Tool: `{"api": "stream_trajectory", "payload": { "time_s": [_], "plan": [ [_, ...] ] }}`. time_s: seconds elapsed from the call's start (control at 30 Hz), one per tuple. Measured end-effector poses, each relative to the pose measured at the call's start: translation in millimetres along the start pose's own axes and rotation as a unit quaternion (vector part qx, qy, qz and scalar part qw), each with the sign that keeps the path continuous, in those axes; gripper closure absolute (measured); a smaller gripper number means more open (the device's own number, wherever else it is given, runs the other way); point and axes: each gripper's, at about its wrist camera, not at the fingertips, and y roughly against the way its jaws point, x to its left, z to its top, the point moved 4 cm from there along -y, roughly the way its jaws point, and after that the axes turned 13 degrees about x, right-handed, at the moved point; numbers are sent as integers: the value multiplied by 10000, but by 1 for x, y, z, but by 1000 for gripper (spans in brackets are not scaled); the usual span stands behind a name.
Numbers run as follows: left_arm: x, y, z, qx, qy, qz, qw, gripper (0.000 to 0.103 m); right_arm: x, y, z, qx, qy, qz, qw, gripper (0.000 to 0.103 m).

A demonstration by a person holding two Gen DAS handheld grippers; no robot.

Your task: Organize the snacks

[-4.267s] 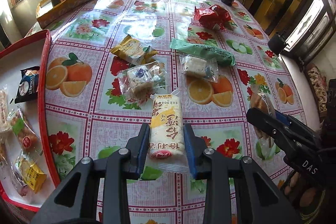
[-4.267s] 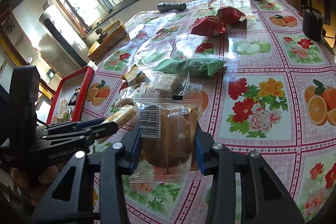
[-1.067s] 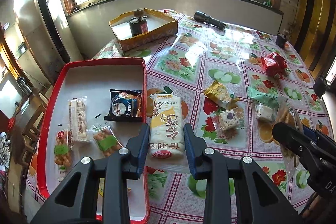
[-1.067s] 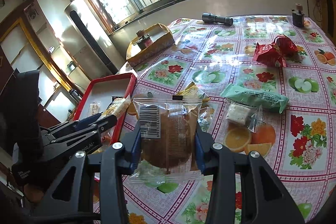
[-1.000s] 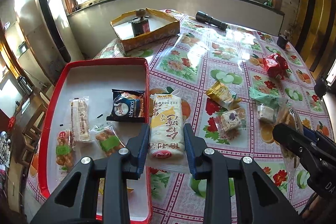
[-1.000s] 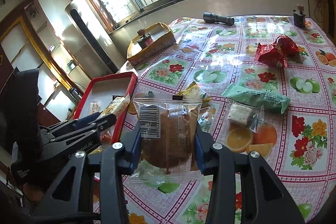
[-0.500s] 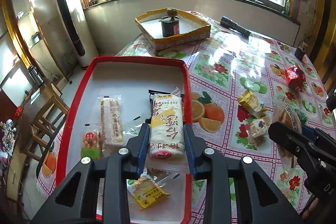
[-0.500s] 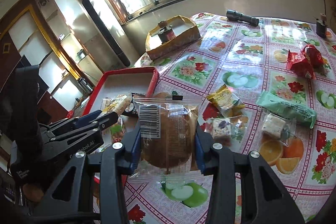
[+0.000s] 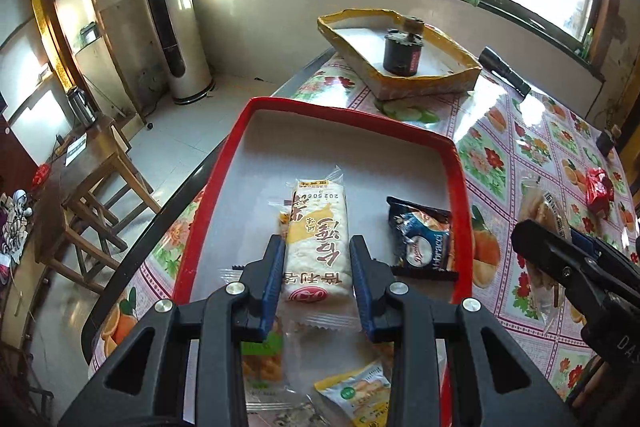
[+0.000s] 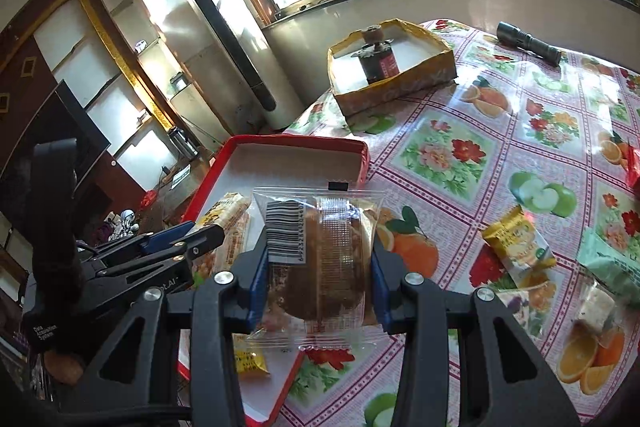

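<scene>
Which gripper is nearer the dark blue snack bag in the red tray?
Left. The left gripper hangs over the red tray beside the dark blue snack bag; the right gripper is farther, over the tray's table-side edge.

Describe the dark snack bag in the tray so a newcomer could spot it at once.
Find the red tray at the table's edge. The dark snack bag lies inside along its right rim, right of the white-and-yellow packet held in the left claw. It is the only black-and-blue pack there.
</scene>
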Motion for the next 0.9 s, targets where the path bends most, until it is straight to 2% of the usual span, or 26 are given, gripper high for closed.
{"api": "stream_trajectory", "payload": {
  "time_s": [0.27, 0.5, 0.9],
  "plan": [
    [12, -26, 24, 270, 150, 32, 9995, 71, 9, -54, 34, 279, 135, -98, 9995, 59],
    [16, -43, 42, 421, 213, 97, 9988, 71, 11, -81, 54, 469, 238, -191, 9984, 59],
    [20, -52, 49, 410, 173, 233, 9987, 71, 7, -119, 60, 794, 387, -252, 9958, 59]
  ]
}}
